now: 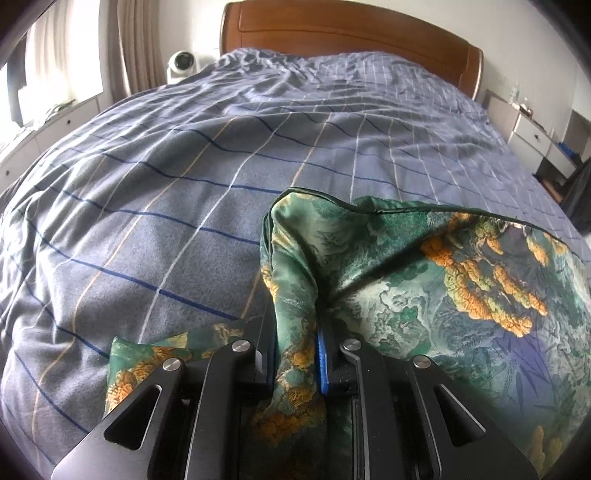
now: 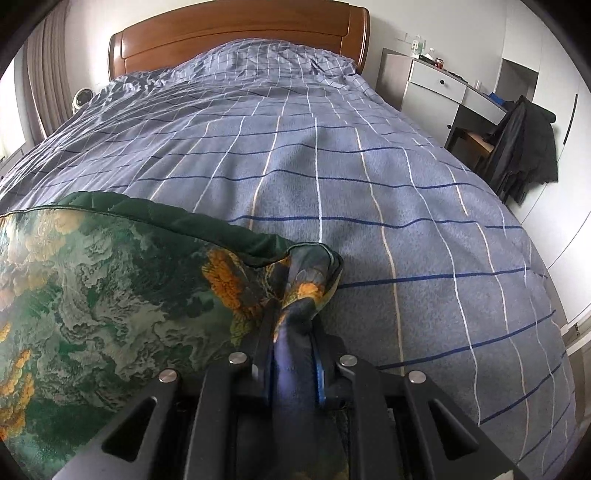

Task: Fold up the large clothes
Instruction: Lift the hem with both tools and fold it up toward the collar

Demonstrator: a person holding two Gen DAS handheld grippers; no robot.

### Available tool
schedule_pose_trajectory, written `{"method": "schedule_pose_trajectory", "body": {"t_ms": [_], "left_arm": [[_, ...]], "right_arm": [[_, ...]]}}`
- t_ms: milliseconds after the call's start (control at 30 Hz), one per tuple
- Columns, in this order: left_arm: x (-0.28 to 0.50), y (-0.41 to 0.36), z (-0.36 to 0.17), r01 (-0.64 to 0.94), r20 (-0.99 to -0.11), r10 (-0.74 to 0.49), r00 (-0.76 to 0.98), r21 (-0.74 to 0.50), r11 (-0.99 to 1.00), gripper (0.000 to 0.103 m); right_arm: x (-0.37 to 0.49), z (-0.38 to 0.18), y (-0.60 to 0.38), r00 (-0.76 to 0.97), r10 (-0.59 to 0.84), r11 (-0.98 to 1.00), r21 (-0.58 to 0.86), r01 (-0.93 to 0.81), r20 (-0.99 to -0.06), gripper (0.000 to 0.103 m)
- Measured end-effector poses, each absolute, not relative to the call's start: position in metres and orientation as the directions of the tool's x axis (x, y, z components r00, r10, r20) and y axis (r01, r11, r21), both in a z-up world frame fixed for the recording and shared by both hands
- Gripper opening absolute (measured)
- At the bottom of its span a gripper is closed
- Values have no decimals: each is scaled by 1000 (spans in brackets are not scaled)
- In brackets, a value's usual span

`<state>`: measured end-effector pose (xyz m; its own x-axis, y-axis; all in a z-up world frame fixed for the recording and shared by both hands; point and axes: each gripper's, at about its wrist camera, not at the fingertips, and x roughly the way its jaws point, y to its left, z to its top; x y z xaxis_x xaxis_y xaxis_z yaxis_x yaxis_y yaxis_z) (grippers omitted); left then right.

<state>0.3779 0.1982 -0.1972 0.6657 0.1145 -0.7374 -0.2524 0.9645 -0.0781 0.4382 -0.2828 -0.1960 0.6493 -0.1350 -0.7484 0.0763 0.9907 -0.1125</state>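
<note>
So both grippers are clamped on the green floral garment (image 1: 424,280): left gripper (image 1: 295,354) jaws pinch its left corner, right gripper (image 2: 293,354) jaws its right. It's lying spread on the blue checked duvet (image 2: 332,184), at the end away from the wooden headboard (image 2: 240,33).

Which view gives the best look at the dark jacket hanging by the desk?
The right wrist view: the dark jacket hangs in full beside the white desk. The left wrist view shows only a dark sliver at its right edge, too cropped to identify.
</note>
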Motion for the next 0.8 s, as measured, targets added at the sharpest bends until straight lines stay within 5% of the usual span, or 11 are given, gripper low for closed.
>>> {"method": "schedule_pose_trajectory", "body": {"t_ms": [800], "left_arm": [[378,201,-197,-252,-733,108,671,-89,964,19]], "right_arm": [[440,-197,-283,649,-132,991,-107,78,-749,18]]}}
